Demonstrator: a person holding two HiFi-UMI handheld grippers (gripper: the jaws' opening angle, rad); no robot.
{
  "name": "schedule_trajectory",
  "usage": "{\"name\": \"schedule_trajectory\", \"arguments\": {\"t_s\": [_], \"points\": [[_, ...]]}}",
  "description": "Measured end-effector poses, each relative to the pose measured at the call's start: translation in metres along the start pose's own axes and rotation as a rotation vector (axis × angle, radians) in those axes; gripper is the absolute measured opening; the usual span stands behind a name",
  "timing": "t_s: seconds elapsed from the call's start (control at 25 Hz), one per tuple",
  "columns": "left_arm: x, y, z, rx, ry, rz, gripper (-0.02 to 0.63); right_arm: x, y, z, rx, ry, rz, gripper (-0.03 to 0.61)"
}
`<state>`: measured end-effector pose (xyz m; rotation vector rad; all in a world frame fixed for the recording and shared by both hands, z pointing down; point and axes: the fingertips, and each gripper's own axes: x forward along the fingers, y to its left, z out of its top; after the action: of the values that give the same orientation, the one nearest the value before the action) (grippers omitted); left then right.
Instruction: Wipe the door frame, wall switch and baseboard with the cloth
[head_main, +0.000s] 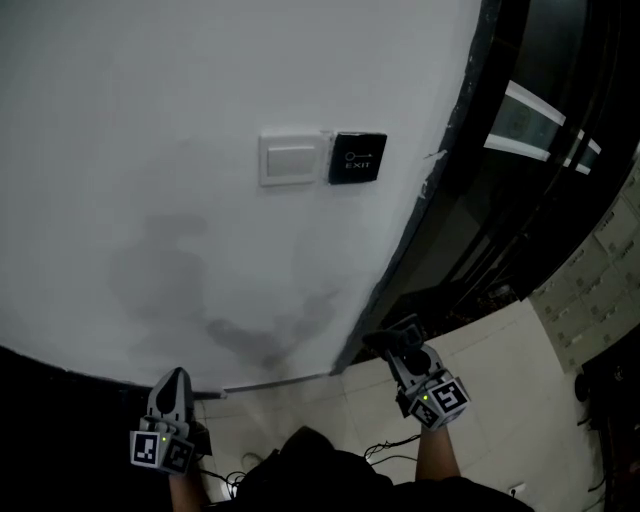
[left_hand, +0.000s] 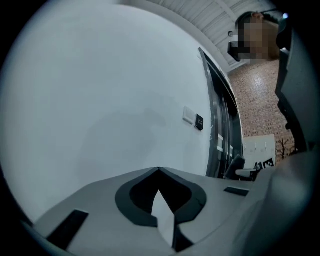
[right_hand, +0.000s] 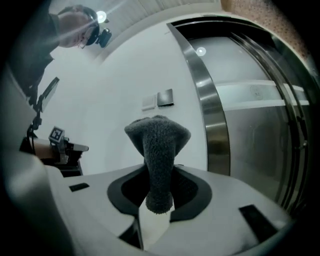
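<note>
Pinching the cloth tight in the right tool, leaving a tuft beyond the tips for fabric-first contact; hovering at 5 o'clock near the foot of the door frame, well below the wall switch at 12 o'clock. Parking the left tool, closed on nothing, at 7 o'clock, clear of the work.

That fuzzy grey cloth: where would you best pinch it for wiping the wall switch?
Probably at its narrow, bunched tail, coming in from that end, as the right hand-held gripper does. The cloth is soft and gathers into a thin stem there, so the jaws close on it, while the puffy top sticks out free to meet the wall switch.
</note>
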<state>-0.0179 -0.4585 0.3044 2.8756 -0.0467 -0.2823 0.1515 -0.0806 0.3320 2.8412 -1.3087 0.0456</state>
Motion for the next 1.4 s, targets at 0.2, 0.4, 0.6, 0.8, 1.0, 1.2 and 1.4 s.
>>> {"name": "schedule_trajectory", "arguments": {"t_s": [0.2,0.4,0.6,0.8,1.0,1.2,1.4], "points": [[-0.006,0.002,-0.008,-0.032,0.005,0.001,-0.008,0.017,-0.002,0.003,-0.061,0.007,0.010,0.098],[-0.013,0.009,-0.005,-0.035,-0.020,0.011,-0.006,0.034,0.003,0.011,-0.095,-0.006,0.031,0.098],[-0.033,0.028,-0.009,-0.063,0.001,0.051,-0.006,0.042,0.012,0.011,-0.090,0.026,0.054,0.098],[-0.063,0.060,-0.010,-0.094,0.018,0.094,-0.006,0.064,0.050,0.004,-0.055,0.041,0.109,0.098],[-0.096,0.095,-0.013,-0.103,0.097,0.137,-0.006,0.090,0.106,-0.043,-0.036,0.122,0.168,0.098],[-0.140,0.133,-0.034,-0.092,0.163,0.196,-0.006,0.093,0.163,-0.102,-0.236,0.251,0.320,0.098],[-0.168,0.130,-0.091,-0.126,0.207,0.303,-0.006,0.078,0.183,-0.174,-0.230,0.380,0.461,0.098]]}}
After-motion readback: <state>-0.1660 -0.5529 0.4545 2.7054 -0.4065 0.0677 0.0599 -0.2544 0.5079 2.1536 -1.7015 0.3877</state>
